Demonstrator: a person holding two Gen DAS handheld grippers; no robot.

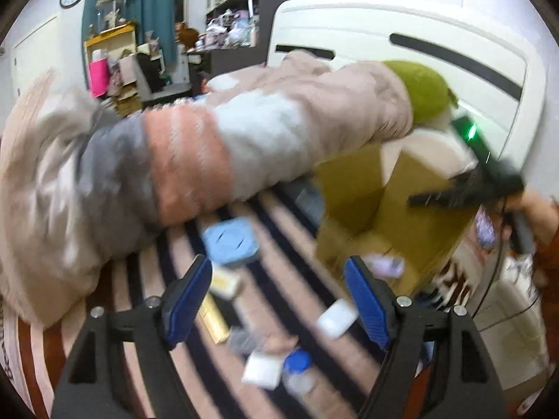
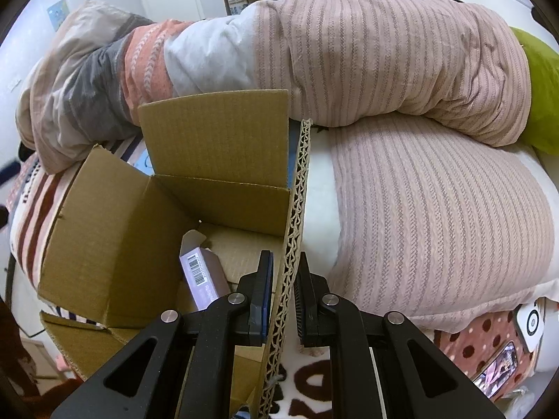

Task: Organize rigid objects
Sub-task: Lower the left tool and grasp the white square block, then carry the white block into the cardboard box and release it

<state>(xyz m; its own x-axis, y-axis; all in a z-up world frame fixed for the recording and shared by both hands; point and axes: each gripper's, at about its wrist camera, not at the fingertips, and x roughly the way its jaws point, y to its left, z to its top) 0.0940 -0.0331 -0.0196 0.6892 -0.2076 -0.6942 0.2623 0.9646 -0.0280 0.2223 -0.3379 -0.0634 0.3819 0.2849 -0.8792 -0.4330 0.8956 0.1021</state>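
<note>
Only the right wrist view shows the right tongs (image 2: 283, 300) clamped on the right side flap (image 2: 297, 209) of the cardboard box (image 2: 115, 230), one finger inside it, one outside. A purple carton (image 2: 204, 276) with a barcode lies in the box, which sits on the bed beside a rolled duvet (image 2: 349, 52). From the left wrist, blurred, the left tongs (image 1: 279, 296) stand wide apart holding nothing, above the striped bedspread (image 1: 314, 296), where a blue tin (image 1: 232, 241), a white case (image 1: 337, 317), a gold bar (image 1: 216, 321) and a blue-capped bottle (image 1: 297, 363) lie scattered.
</note>
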